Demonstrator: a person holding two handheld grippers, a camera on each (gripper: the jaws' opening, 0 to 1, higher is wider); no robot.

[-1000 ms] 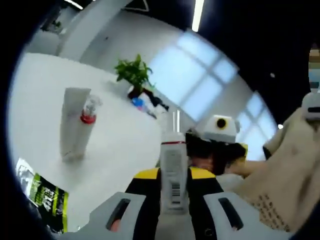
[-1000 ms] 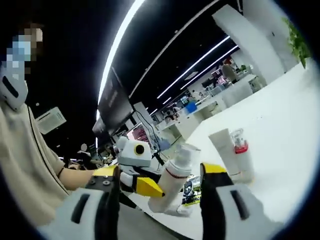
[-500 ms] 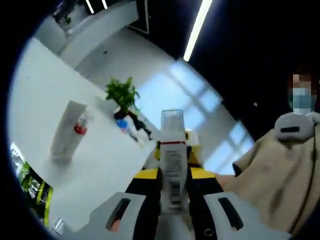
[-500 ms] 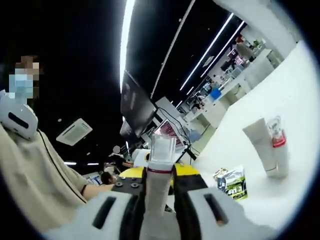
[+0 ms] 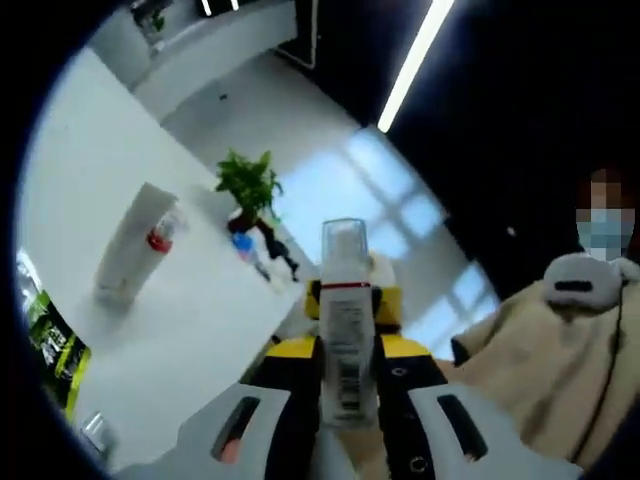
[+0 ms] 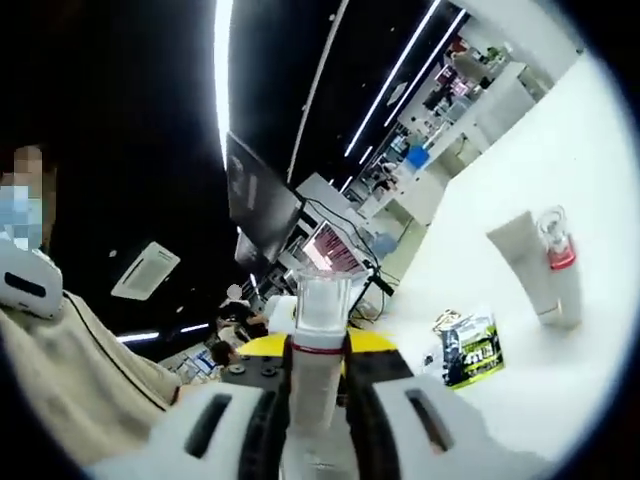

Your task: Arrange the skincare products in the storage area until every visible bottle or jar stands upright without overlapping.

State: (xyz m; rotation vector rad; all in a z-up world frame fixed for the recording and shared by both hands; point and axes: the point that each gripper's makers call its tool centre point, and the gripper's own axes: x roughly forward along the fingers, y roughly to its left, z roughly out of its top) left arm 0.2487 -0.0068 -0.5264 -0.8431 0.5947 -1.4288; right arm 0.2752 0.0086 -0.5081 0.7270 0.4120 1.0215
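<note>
Both claws, left claw [image 5: 347,400] and right claw [image 6: 318,400], clamp the clear-capped bottle [image 5: 346,310] at frame centre; release one claw, then stand it beside the tube [image 6: 530,262] on the table [image 6: 560,180], not touching.

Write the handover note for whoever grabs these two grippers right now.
Left gripper: shut on the clear-capped bottle, label and barcode facing the camera.
Right gripper: shut on the same bottle, so both hold it in the air, off the table.
On the white table: the white tube and the small red-collared bottle stand side by side, upright; whether they touch is unclear. A green-and-black packet lies flat near the table edge.
Done: tube and small bottle are standing.
Left: release one gripper and set the held bottle upright on the table, apart from the others.
</note>
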